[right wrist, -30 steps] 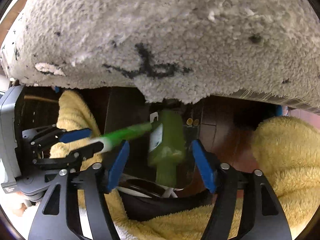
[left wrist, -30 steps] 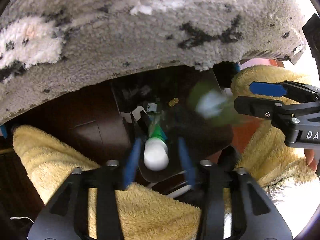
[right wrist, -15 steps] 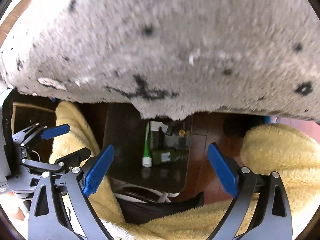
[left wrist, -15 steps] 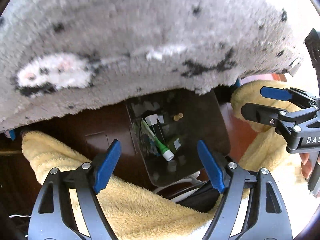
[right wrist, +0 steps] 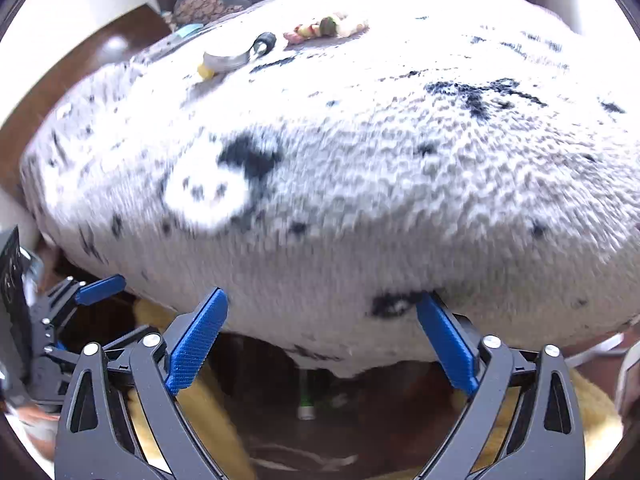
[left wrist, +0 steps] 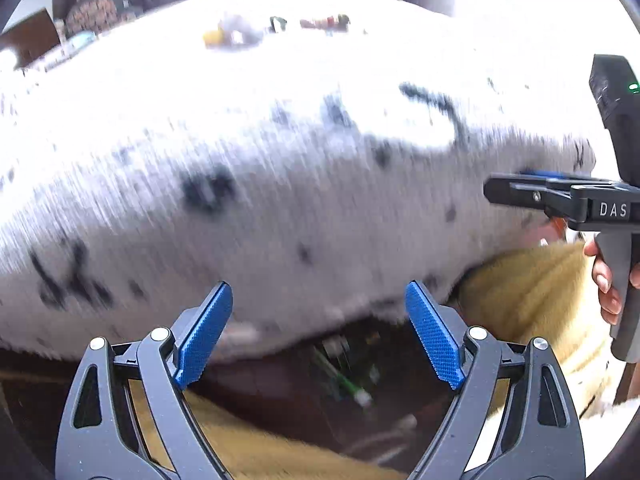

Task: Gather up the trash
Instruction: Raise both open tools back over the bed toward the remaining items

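Observation:
My left gripper (left wrist: pixel 318 292) hangs over the near edge of a shaggy white rug (left wrist: pixel 280 152), its jaws opening with nothing between them. My right gripper (right wrist: pixel 322 298) is likewise opening and empty. It also shows from the side (left wrist: pixel 516 190) in the left wrist view. Far across the rug lie a silver wrapper with a yellow end (right wrist: pixel 224 60), a small black piece (right wrist: pixel 265 42) and a colourful wrapper (right wrist: pixel 326 27). Below the rug edge a green tube with a white cap (right wrist: pixel 306 400) lies in a dark tray (right wrist: pixel 360 428), blurred.
Yellow fleece (left wrist: pixel 528 292) flanks the tray on both sides. A hand (left wrist: pixel 604 280) grips the right gripper's handle. The left gripper (right wrist: pixel 100 285) sits at the left edge of the right wrist view. Dark wooden floor (right wrist: pixel 92 72) and patterned fabric (right wrist: pixel 204 0) lie beyond the rug.
Both grippers let go of green items, which dropped into the dark tray. Both jaws have spread wide and both grippers have risen and tipped up, so the rug's far side now shows.

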`<control>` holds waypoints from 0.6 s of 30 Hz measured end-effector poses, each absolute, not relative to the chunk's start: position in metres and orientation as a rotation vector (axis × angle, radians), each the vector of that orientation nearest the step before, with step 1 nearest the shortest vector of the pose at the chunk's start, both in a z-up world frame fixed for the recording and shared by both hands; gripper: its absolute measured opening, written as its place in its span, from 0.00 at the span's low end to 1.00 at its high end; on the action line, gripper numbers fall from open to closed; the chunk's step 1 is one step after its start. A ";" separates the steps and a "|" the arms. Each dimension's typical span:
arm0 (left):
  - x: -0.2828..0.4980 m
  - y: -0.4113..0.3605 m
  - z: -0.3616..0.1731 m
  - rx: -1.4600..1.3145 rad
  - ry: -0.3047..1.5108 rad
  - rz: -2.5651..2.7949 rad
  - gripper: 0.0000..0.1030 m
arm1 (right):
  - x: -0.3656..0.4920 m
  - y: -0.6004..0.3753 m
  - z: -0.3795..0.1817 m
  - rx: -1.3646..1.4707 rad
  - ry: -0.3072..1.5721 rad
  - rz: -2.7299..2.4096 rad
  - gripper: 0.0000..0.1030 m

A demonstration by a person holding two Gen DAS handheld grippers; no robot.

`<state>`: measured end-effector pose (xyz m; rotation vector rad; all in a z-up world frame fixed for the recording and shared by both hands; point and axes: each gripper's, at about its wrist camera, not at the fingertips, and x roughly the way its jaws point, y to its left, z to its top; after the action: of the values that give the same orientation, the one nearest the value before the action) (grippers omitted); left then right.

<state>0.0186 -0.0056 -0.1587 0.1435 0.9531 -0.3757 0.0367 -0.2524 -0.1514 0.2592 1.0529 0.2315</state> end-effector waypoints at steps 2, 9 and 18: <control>0.030 -0.002 -0.147 0.146 0.923 -0.351 0.81 | 0.048 -0.254 -0.150 0.290 1.109 0.221 0.97; 0.068 0.002 -0.114 0.158 0.841 -0.334 0.81 | 0.047 -0.254 -0.137 0.281 1.121 0.225 0.97; 0.130 -0.005 -0.083 0.175 0.759 -0.290 0.83 | 0.082 -0.259 -0.088 0.109 0.829 0.115 0.97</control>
<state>0.1298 -0.0050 -0.0826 0.1748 0.7594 -0.2904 0.0819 -0.2588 -0.0879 0.1093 0.8291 0.1150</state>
